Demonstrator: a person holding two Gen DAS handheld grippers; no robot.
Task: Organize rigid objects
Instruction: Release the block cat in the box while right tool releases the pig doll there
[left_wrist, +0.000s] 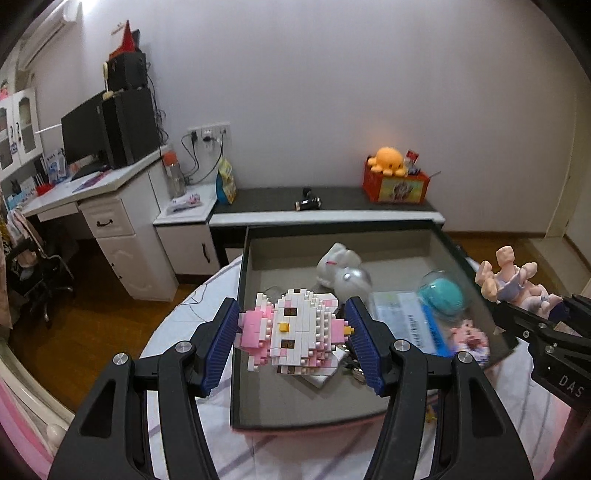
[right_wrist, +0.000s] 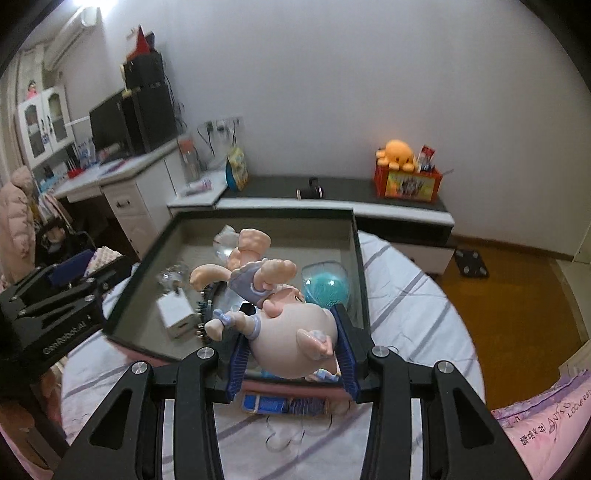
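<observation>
The box (left_wrist: 436, 236) sits open on the bed, and it is where my toys go. On the left side of the box, my left tongs (left_wrist: 293, 328) squeeze a pink and white brick cat (left_wrist: 291, 328) between the blue pads, and it hangs in the air just over the near left part of the box. Below it in the box I see some keys and a white card. Farther along in the box are a white bunny toy (left_wrist: 338, 260) and a teal ball (left_wrist: 443, 295) in a clear shell. On the right side of the box, my right tongs (right_wrist: 291, 350) grip a pig doll (right_wrist: 291, 343) by its big round head, legs pointing away from me, over the near right edge of the box. I think the good way is to lower each toy slowly onto a bare bit of the floor of the box, not on the keys or the ball, and let go only when it rests there. The brick cat could break apart if it drops.
</observation>
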